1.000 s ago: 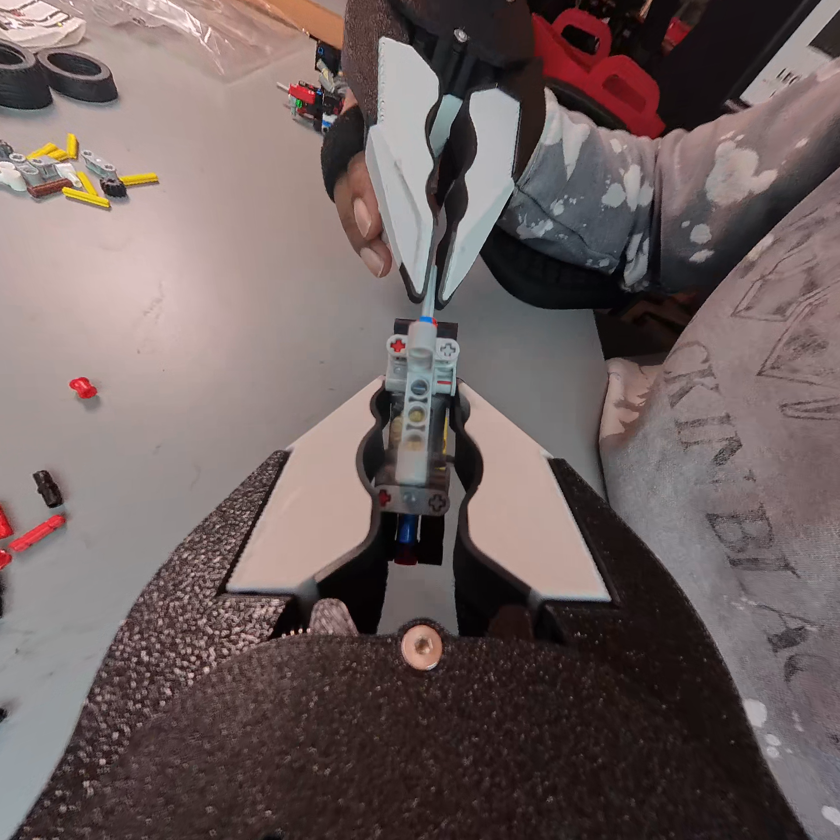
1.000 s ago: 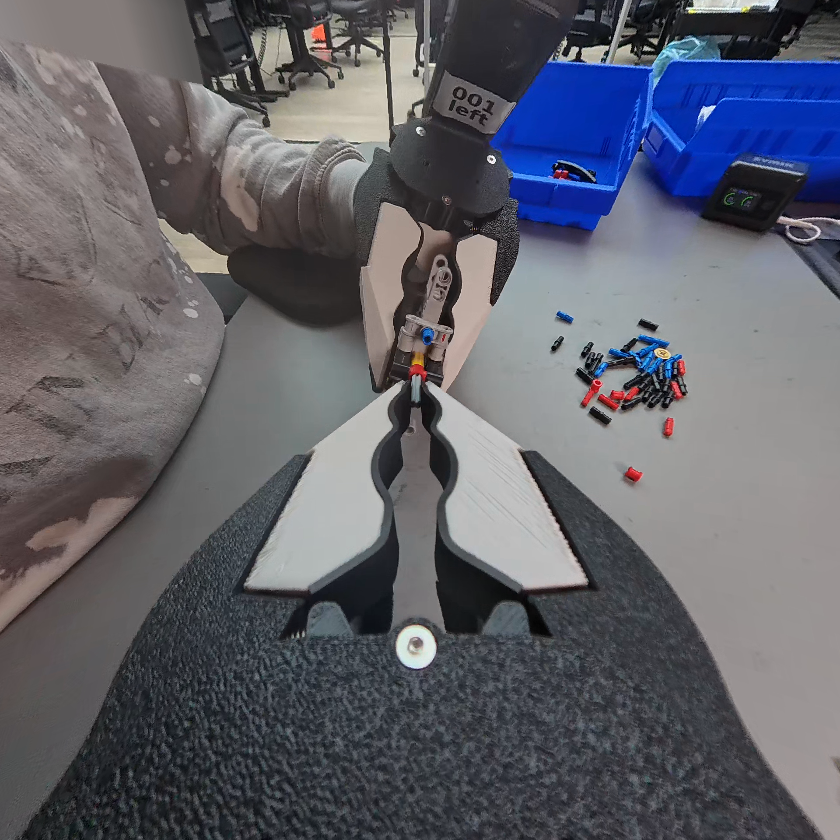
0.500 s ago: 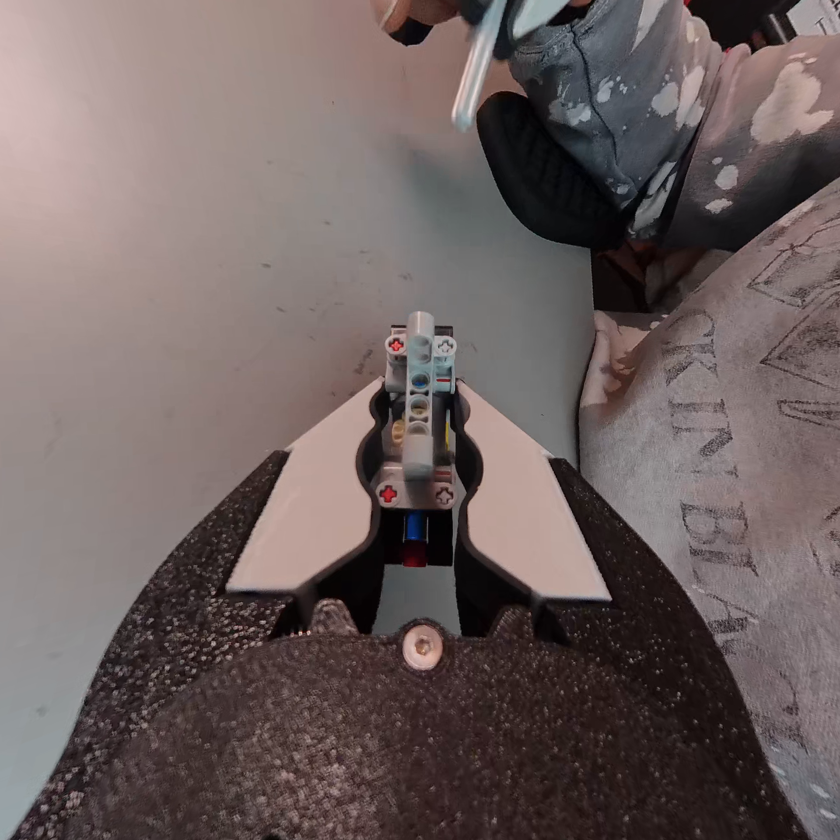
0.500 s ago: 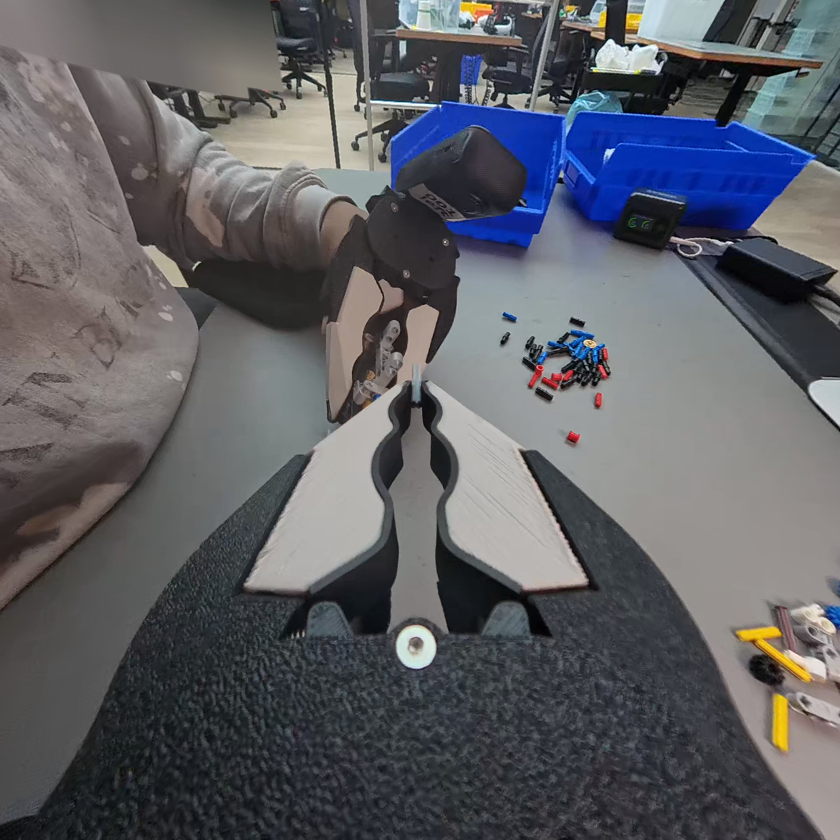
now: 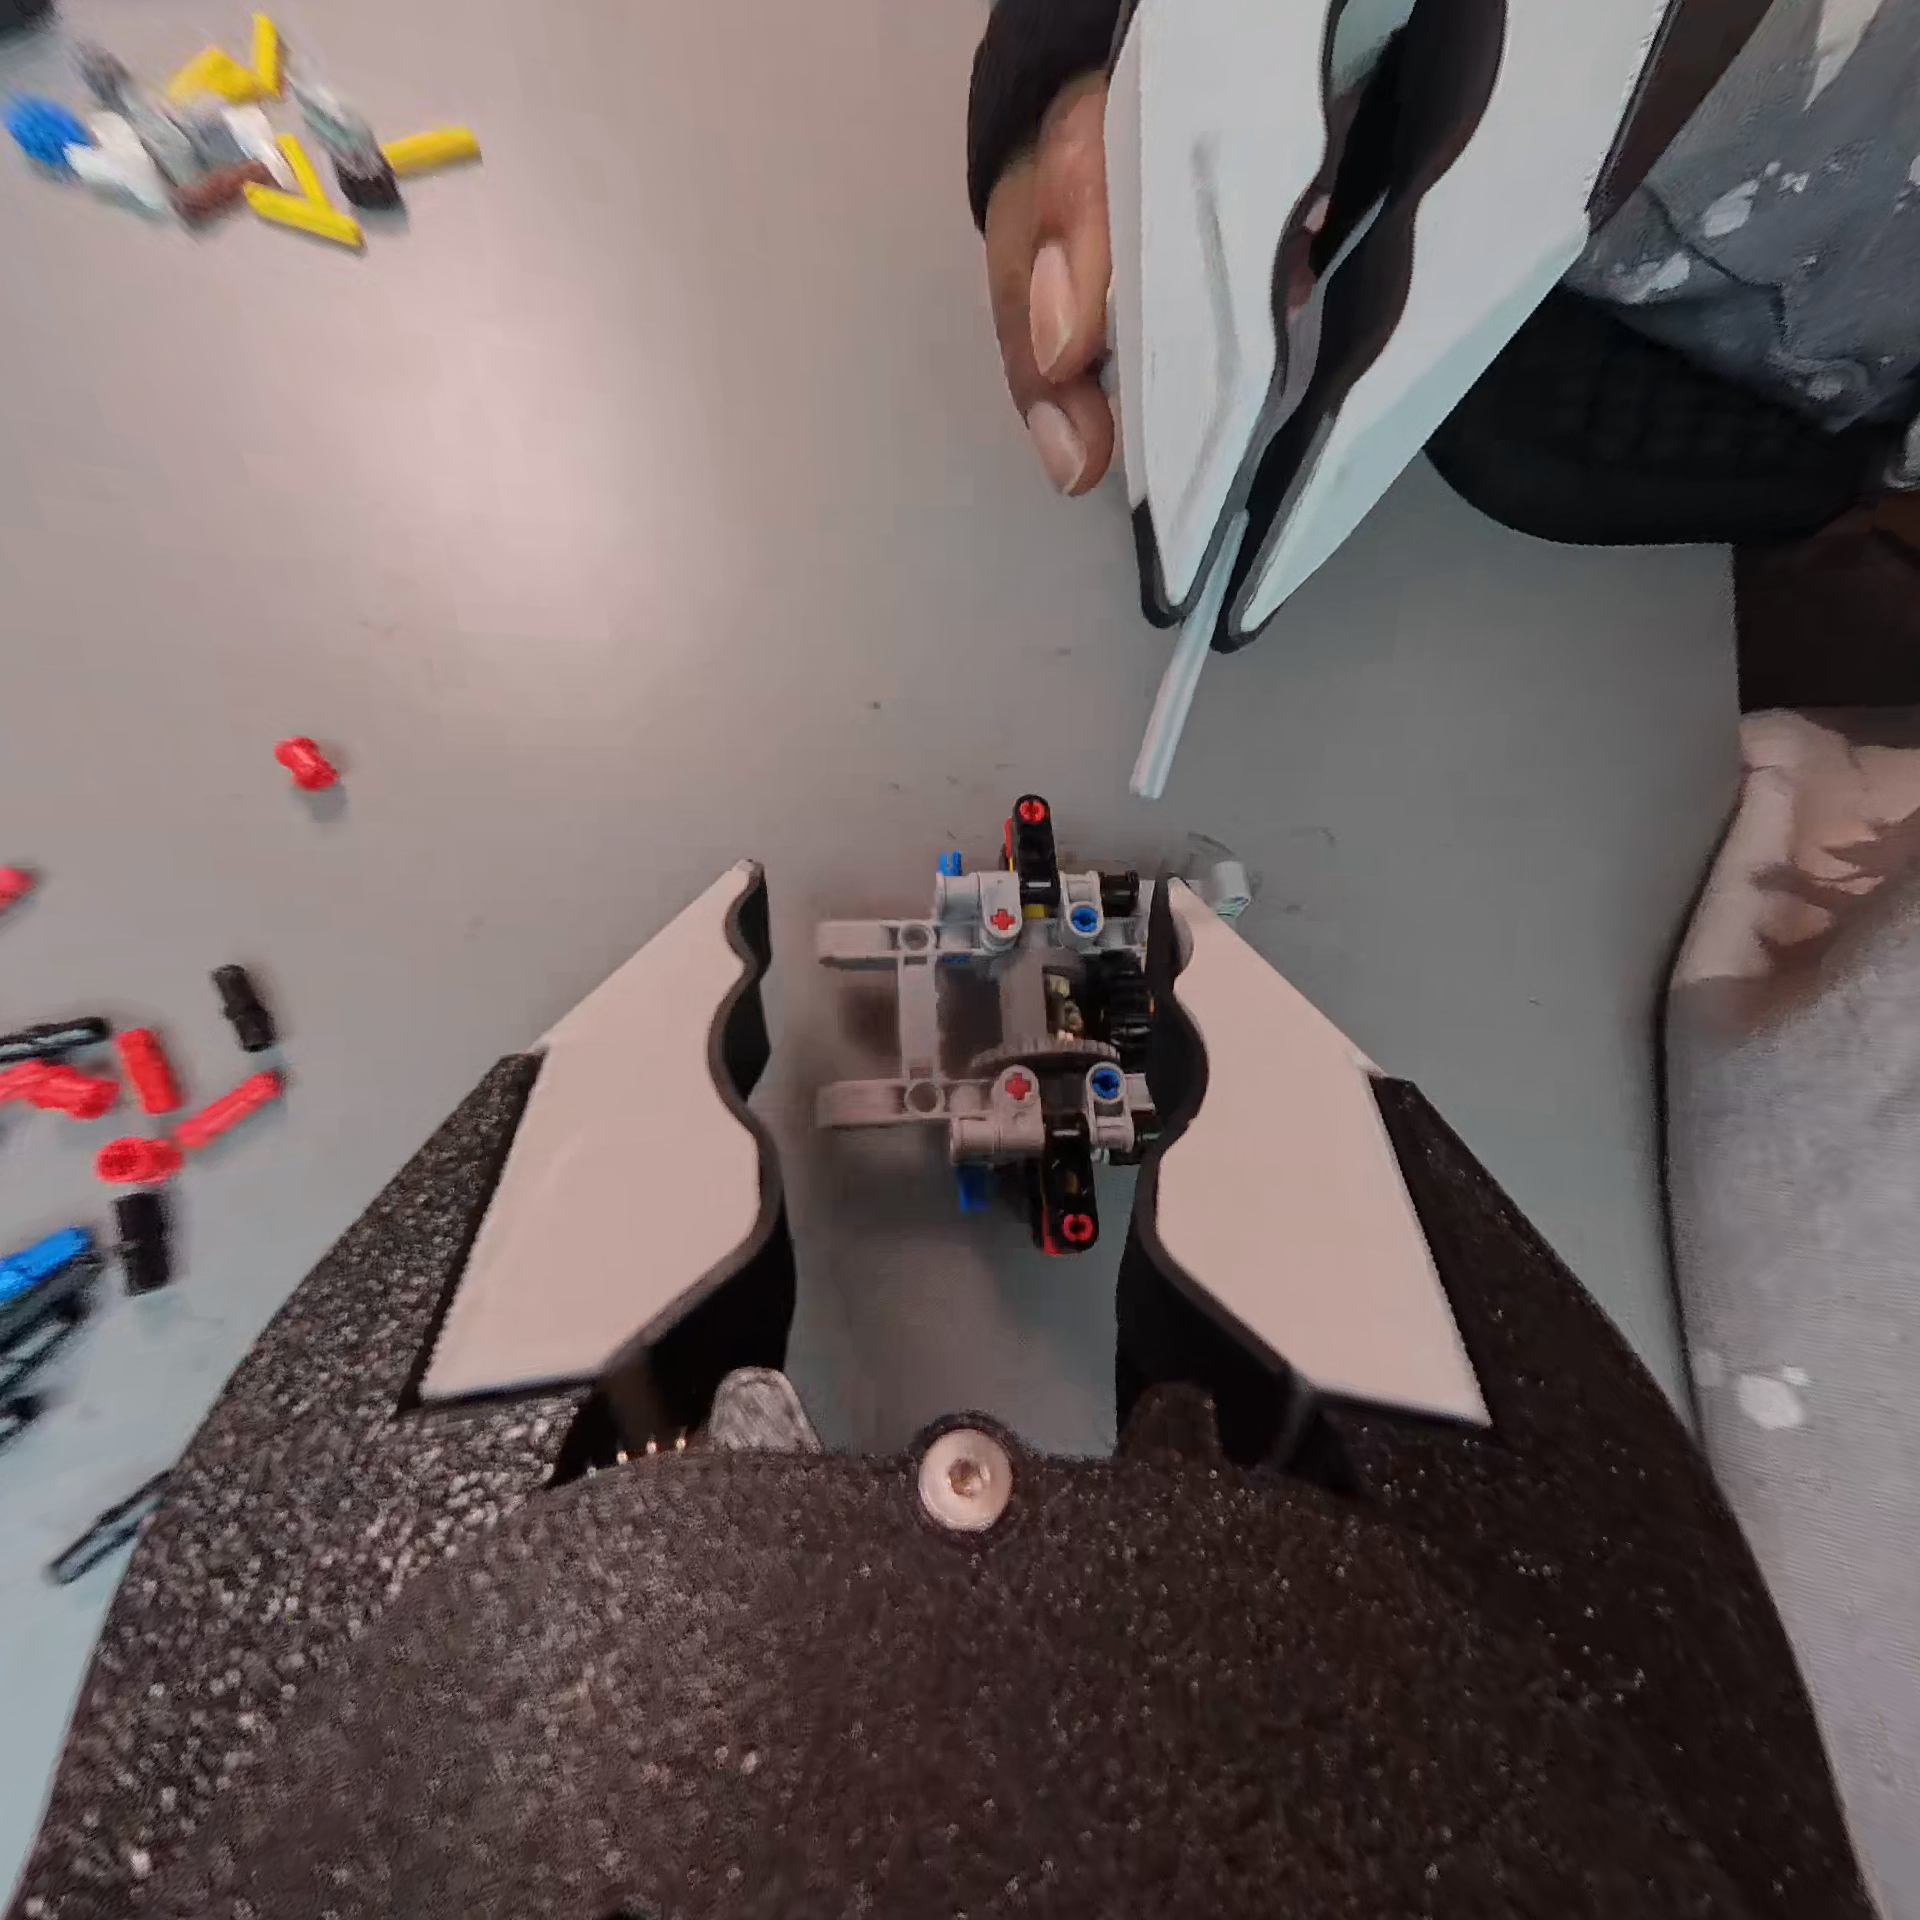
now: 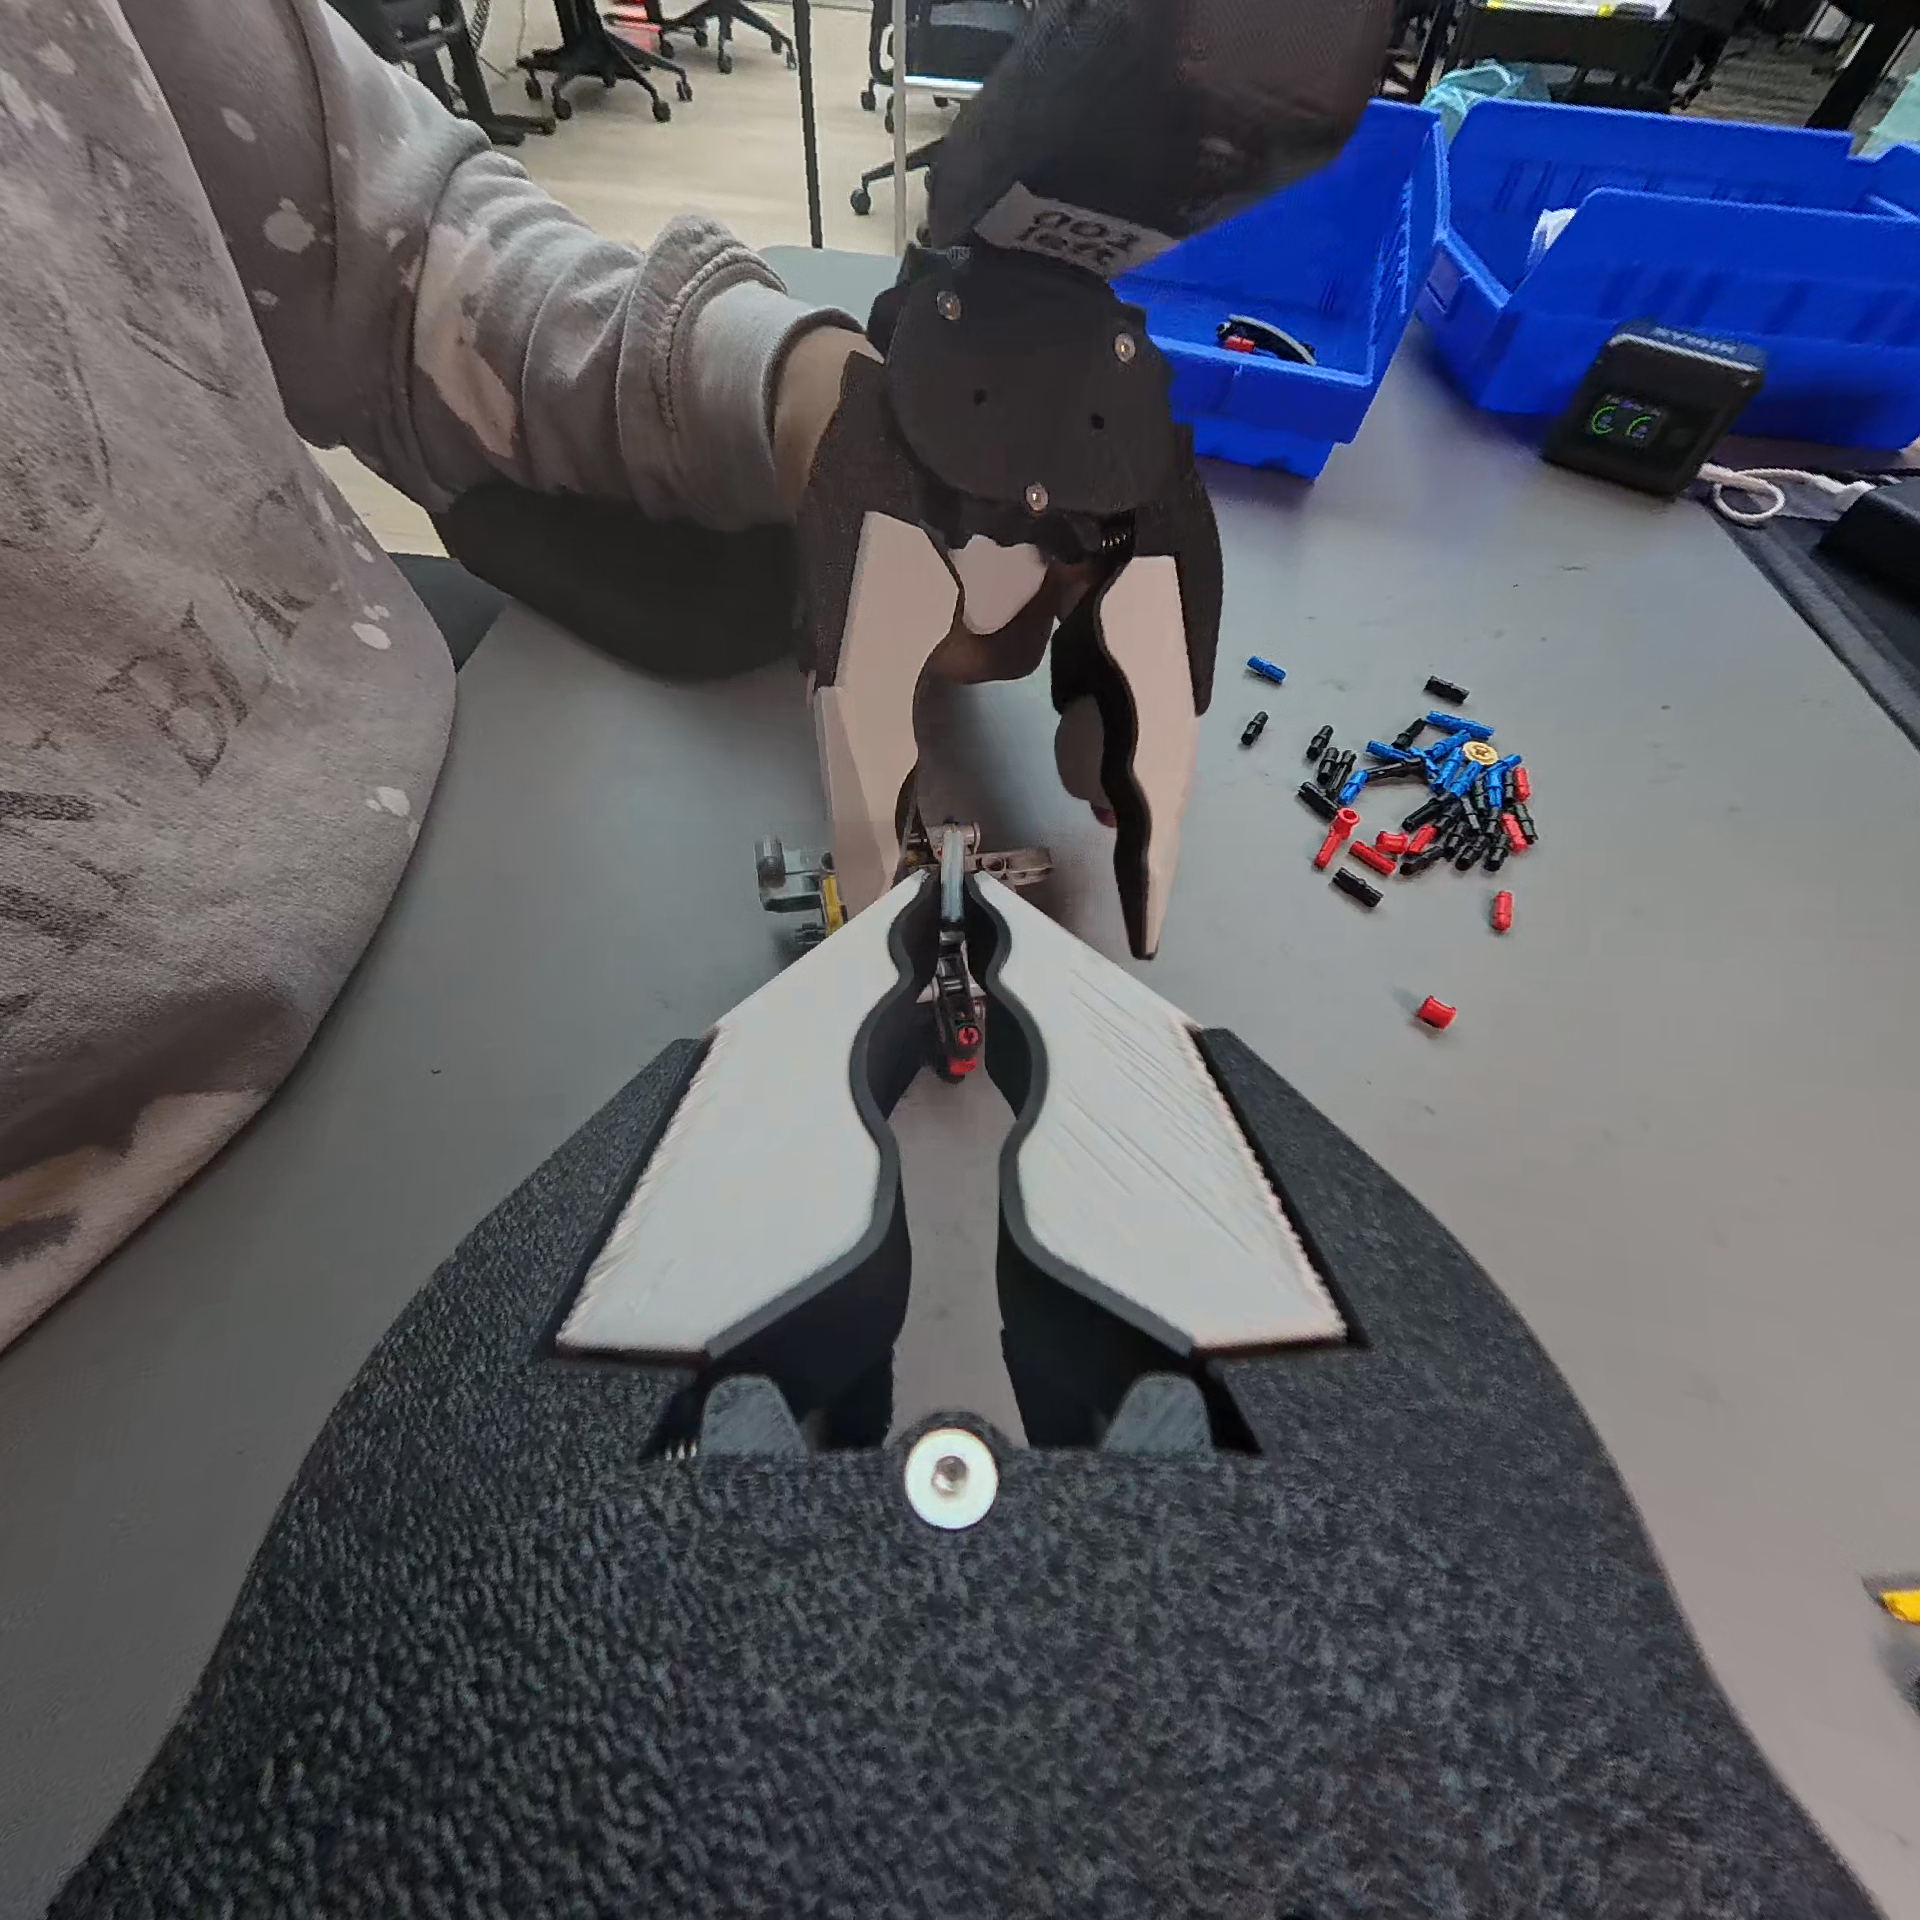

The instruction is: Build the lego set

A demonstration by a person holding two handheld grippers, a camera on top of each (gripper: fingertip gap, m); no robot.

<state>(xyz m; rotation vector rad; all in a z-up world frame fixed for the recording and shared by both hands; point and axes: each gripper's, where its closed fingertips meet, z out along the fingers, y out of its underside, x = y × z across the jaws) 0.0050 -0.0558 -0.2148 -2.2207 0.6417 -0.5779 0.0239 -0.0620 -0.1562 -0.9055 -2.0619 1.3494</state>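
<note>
Two tools at work: the left tool (image 5: 956, 1039) stands spread wide around the grey lego assembly (image 5: 1003, 1023), which lies loose on the table (image 5: 582, 582) between its fingers, while the right tool (image 5: 1205, 623) pinches a thin pale axle (image 5: 1169, 717) just beyond it. That light, stiff build looks prone to popping pins, so squeeze the grey frame beams, not the gears.
</note>
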